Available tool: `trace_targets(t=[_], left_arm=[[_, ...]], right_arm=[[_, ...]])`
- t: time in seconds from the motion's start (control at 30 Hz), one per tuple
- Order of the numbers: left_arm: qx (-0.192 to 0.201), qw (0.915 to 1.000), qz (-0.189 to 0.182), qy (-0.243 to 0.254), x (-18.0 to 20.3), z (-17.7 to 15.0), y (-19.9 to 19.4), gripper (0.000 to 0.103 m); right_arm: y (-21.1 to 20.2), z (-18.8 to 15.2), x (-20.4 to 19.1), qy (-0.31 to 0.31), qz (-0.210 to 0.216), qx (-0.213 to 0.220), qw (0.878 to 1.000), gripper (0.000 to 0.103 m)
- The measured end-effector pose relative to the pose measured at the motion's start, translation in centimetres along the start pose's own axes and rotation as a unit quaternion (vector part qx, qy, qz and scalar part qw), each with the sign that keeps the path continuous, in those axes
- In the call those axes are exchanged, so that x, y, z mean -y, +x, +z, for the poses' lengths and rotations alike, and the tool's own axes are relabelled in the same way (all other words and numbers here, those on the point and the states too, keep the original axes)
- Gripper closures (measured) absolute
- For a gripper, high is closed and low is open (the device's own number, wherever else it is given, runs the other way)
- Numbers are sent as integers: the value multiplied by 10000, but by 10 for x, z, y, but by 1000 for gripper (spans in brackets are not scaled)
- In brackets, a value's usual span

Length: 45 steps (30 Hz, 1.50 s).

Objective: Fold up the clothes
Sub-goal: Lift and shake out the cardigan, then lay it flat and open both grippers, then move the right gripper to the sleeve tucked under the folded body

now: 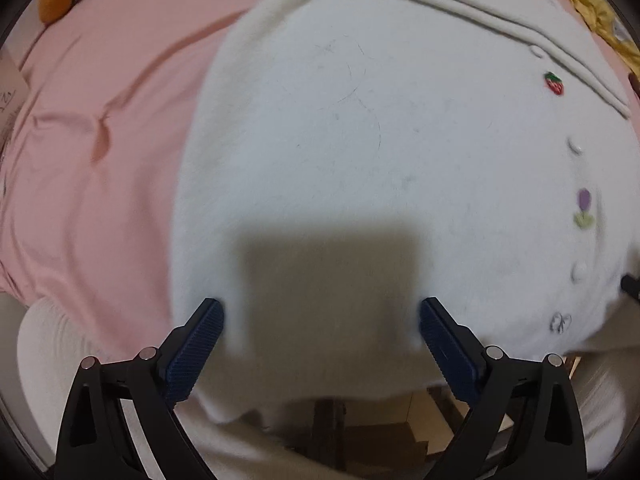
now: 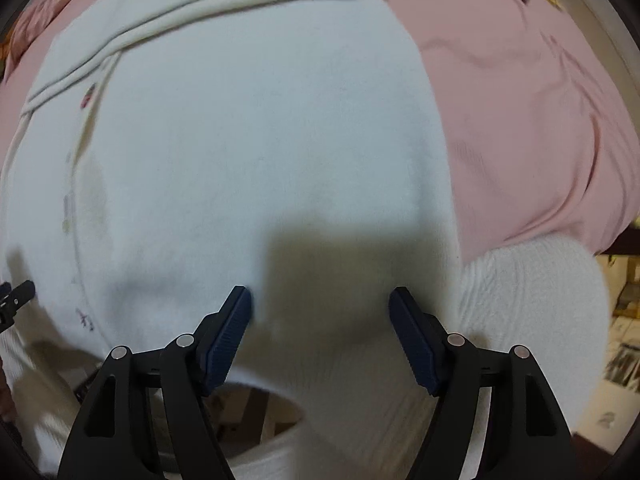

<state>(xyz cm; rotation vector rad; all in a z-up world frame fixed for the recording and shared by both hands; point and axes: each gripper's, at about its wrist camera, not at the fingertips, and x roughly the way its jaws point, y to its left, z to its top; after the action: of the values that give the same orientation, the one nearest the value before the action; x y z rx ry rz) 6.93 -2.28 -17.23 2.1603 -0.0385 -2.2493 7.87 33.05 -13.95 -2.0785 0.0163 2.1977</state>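
The white cardigan (image 1: 360, 152) lies flat on the pink sheet (image 1: 100, 160), and its near edge hangs a little over the side of the bed. The left gripper (image 1: 322, 316) points down at that near edge with its tongs spread wide and nothing pinched. The right gripper (image 2: 320, 304) does the same further along the edge. If the tongs close too high, they may grab only fluff, or catch the pink sheet too, and the fold will come out crooked
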Motion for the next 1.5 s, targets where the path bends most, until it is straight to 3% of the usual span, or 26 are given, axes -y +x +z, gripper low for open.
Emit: trace_targets(t=[0.13,0.3,0.4,0.57,1.07,1.2,1.3,1.37,1.43,1.5], left_arm=[[568,9981,-215,-40,8,3,-55,5],[1397,9880,-632,209,39,23,-139,5],[1502,9861,-637,320,55,32,-164,5],[1409,9868,-724,344,61,32,-179,5],[1403,9863,-745,455,69,15,-192,5],[1435,9867,-687,337,63,14,-179,5],[1290,9888,-743,71,50,12,-155,5],[1116,9902,-822,-153,38,7,-136,5],[929,9910,-907,-325,28,-1,-121,5],[810,9899,-1047,-497,18,-12,-111,5]], right_arm=[[-61,6,-39,-353,22,920,9951,32],[-145,21,-78,-276,61,1939,9806,30],[-161,28,-90,-322,-171,2028,9785,27],[-164,16,-83,-178,-29,1910,9814,27],[-200,2,-63,-250,-95,2072,9779,27],[-193,9,-68,-577,195,2126,9752,27],[-186,27,-79,-1160,794,2264,9638,27],[-184,48,-91,-1620,1011,2504,9491,27],[-176,76,-109,-2110,1003,2593,9371,27],[-158,109,-137,-2564,910,2365,9328,27]])
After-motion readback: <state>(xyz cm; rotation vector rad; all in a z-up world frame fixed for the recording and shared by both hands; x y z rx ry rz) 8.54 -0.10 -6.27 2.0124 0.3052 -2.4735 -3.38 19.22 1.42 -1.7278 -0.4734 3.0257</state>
